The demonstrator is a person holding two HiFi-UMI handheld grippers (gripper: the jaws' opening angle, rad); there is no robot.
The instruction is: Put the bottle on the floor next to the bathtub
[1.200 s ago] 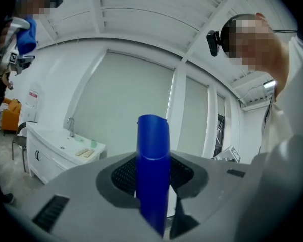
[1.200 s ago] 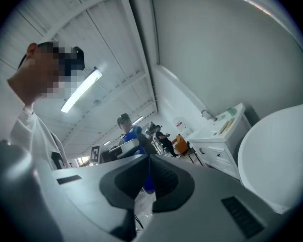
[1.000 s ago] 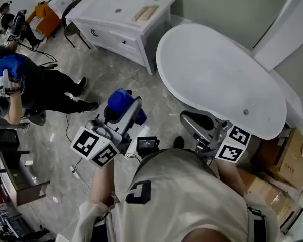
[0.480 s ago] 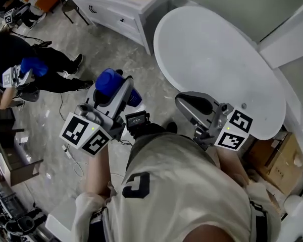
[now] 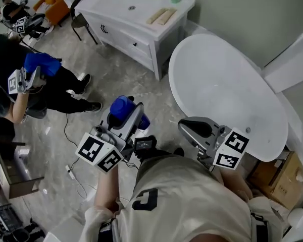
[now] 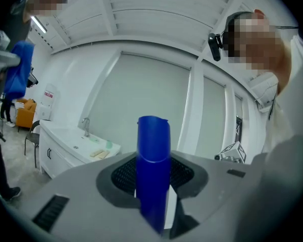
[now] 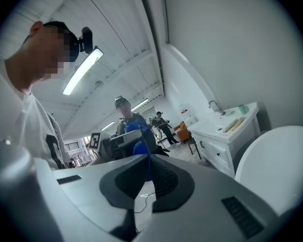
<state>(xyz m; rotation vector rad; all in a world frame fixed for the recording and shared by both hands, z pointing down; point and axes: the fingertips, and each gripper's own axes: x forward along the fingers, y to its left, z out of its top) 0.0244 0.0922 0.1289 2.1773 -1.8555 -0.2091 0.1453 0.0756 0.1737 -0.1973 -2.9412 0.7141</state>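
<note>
A blue bottle point(image 5: 122, 106) stands between the jaws of my left gripper point(image 5: 129, 116), which is shut on it and held at chest height above the grey floor. In the left gripper view the bottle point(image 6: 154, 155) rises upright between the two dark pads of that gripper point(image 6: 152, 185). The white oval bathtub point(image 5: 227, 89) lies ahead to the right. My right gripper point(image 5: 194, 128) hovers near the tub's near rim, its jaws together with nothing between them. The right gripper point(image 7: 141, 185) view shows the tub's rim point(image 7: 278, 165) at the lower right.
A white vanity with a sink point(image 5: 136, 19) stands at the back, left of the tub. Another person point(image 5: 45, 84) at the left holds a gripper with a blue thing. A cable point(image 5: 73, 170) runs over the floor. Cardboard boxes point(image 5: 283, 180) sit at the right.
The head view has swung, so the tub and vanity shifted in the picture. Both grippers keep their pose in front of the body, and the bottle stays gripped.
</note>
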